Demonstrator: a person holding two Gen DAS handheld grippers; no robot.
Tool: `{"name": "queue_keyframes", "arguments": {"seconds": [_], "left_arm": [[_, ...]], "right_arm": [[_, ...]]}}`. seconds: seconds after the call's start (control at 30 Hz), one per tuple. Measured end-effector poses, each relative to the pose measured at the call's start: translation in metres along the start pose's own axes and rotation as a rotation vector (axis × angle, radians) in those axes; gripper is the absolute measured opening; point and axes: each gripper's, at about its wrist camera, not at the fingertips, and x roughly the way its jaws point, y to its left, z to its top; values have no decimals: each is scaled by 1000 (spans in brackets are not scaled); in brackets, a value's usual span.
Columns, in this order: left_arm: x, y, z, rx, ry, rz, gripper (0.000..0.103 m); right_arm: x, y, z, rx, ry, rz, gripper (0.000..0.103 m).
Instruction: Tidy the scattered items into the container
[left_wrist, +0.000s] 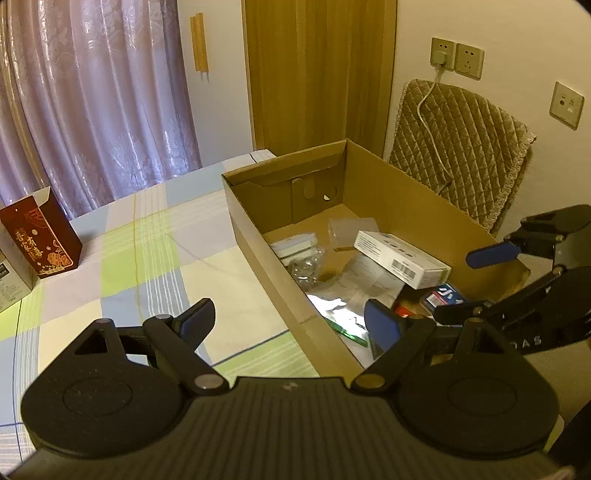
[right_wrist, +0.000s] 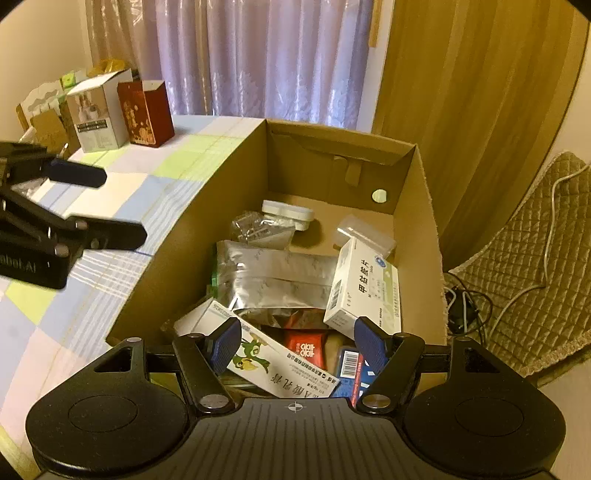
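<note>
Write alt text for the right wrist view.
The open right gripper hovers empty over a brown cardboard box holding a silver foil pouch, a white medicine carton and other small packets. The box sits on a checked cloth; the open left gripper is at left.

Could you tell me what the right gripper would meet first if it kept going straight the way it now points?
Probably the long white box with the green frog, lying just ahead between the open jaws of the right gripper inside the cardboard box. Depth is hard to judge.
</note>
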Motion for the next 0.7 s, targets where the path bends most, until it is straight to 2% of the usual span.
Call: {"name": "queue_keyframes", "arguments": {"seconds": [0.57,0.7], "left_arm": [[-33,-20,-26,-43,23,14,86],[-42,-20,-31,-65,9,30,96]], "right_arm": [[-44,3,-14,56,-25,-45,74],[-53,2,-18,88,-44,-64,74]]}}
